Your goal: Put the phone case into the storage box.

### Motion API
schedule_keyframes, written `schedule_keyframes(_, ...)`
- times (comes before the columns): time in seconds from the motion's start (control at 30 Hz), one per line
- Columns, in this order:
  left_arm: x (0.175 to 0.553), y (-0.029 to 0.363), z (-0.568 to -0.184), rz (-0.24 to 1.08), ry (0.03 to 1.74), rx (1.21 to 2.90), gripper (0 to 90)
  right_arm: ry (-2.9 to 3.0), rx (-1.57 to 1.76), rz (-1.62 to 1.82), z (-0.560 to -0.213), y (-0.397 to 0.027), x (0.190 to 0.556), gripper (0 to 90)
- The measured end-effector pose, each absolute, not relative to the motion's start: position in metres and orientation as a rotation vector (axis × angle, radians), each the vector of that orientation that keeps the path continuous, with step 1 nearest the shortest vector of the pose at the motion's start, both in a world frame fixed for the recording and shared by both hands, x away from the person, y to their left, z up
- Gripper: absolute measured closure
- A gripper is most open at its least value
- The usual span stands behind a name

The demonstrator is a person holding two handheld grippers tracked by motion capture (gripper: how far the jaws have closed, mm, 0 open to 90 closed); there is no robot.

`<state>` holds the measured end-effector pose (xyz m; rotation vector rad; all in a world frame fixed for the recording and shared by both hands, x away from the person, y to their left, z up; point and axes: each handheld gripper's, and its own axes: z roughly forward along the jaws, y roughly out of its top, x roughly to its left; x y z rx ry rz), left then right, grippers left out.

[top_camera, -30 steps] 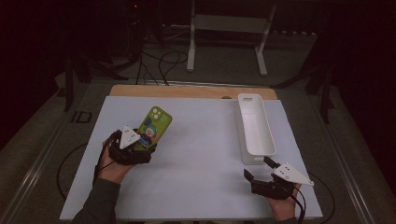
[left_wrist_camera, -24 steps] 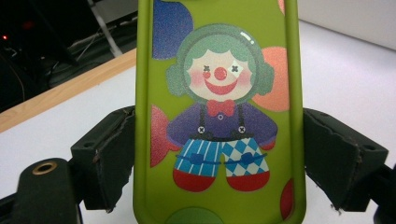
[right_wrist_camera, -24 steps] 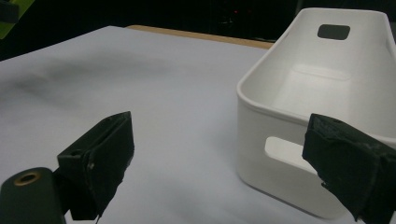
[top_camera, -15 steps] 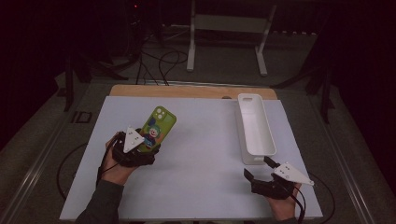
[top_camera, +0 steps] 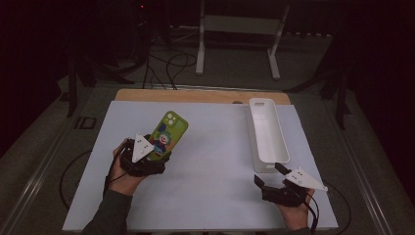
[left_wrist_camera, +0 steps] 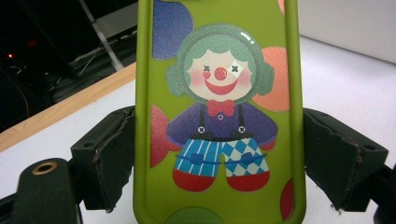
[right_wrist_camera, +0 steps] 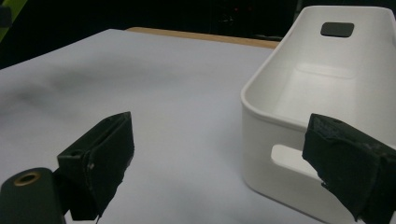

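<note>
- A dark room surrounds a white surface (top_camera: 215, 161) with a wooden strip along its far edge.
- At the left, your left hand-held gripper (top_camera: 155, 155) pinches a green phone case (top_camera: 168, 134) by its long sides; the case is lifted and tilted, its clown picture facing up.
- In the left gripper view the pads (left_wrist_camera: 109, 154) press both edges of the case. Judging by this, keep that squeeze steady so it cannot twist.
- Right of centre lies a long white tray (top_camera: 266, 134), empty, probably the case's destination.
- At the right, your right hand-held gripper (top_camera: 268, 176) rests spread and empty, just beside the tray's near end. Carry the case level across.
</note>
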<state>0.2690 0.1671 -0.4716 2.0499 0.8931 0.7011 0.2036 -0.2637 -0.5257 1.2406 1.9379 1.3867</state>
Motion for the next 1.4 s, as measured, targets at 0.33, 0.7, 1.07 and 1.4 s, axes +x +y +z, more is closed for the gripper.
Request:
schedule_keyframes(0.33, 0.269, 0.166, -0.463, 0.728, 0.862, 2.039, 16.1, 1.970, 1.302, 1.400, -0.522, -0.263, 0.210, 9.0)
schedule_keyframes(0.7, 0.266, 0.166, -0.457, 0.743, 0.827, 2.030, 16.1, 1.995, 1.267, 1.421, -0.509, -0.255, 0.214, 8.5)
schedule_keyframes(1.07, 0.265, 0.160, -0.452, 0.756, 0.793, 2.039, 16.1, 2.038, 1.254, 1.459, -0.495, -0.243, 0.226, 8.4)
schedule_keyframes(1.4, 0.264, 0.155, -0.451, 0.756, 0.770, 2.044, 16.1, 2.049, 1.262, 1.463, -0.485, -0.240, 0.231, 8.6)
